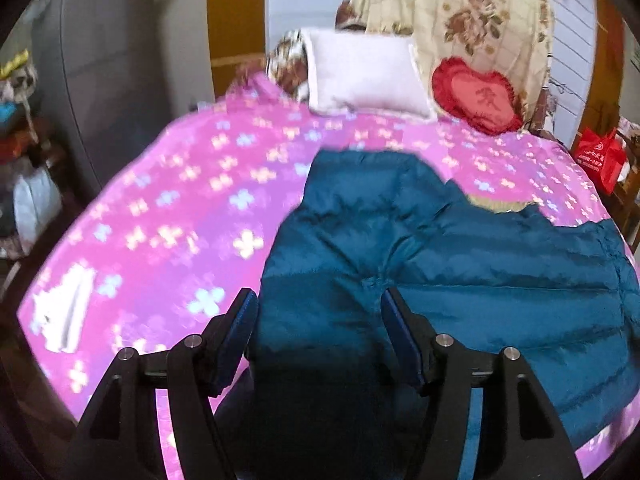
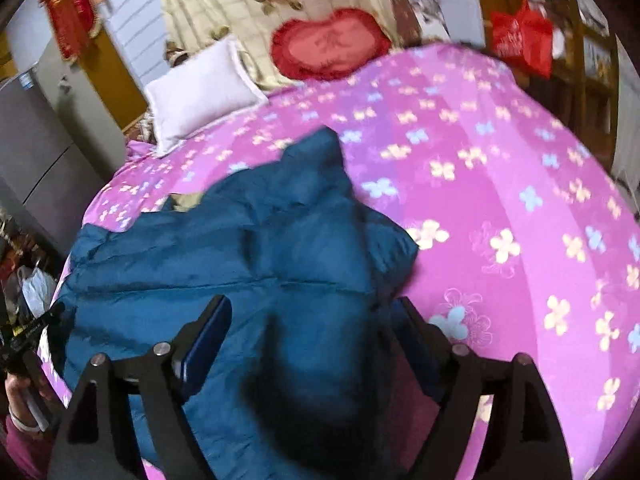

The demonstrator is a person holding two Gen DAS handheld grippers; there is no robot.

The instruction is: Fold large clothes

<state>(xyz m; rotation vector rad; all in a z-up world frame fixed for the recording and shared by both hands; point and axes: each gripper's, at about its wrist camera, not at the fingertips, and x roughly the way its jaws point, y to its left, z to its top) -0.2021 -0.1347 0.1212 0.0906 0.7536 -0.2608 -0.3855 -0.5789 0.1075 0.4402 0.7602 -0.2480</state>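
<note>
Jacket (image 1: 460,248): teal, quilted, lying on the bed (image 1: 168,208) across the near half of the pink flowered cover, partly bunched, with one pointed flap reaching toward the headboard end. A patch of pale lining shows at its far edge in both views.

Left gripper (image 1: 320,312): held low over the jacket's near left edge, pointing up the bed. Jaws spread wide; a fold of jacket lies between the fingers (image 1: 244,320), which are not closed on it. Released.

Right gripper (image 2: 312,316): held low over the jacket's near right part, pointing up the bed and tilted left. Jaws likewise spread, fabric lying dark and shadowed between them, not pinched. Released.

At the head of the bed: a white pillow (image 1: 364,76) and just beside it a red heart cushion (image 1: 476,96), both against a cream floral hanging.

Left view only: a grey cabinet (image 1: 108,60) to the left of the bed and cluttered shelves beyond it; a red bag (image 1: 600,160) at the right edge.

Right view only: the person's left hand (image 2: 24,396) at the lower left edge, gripping the other tool's handle, and a red hanging ornament (image 2: 70,16) on the wall at upper left.
</note>
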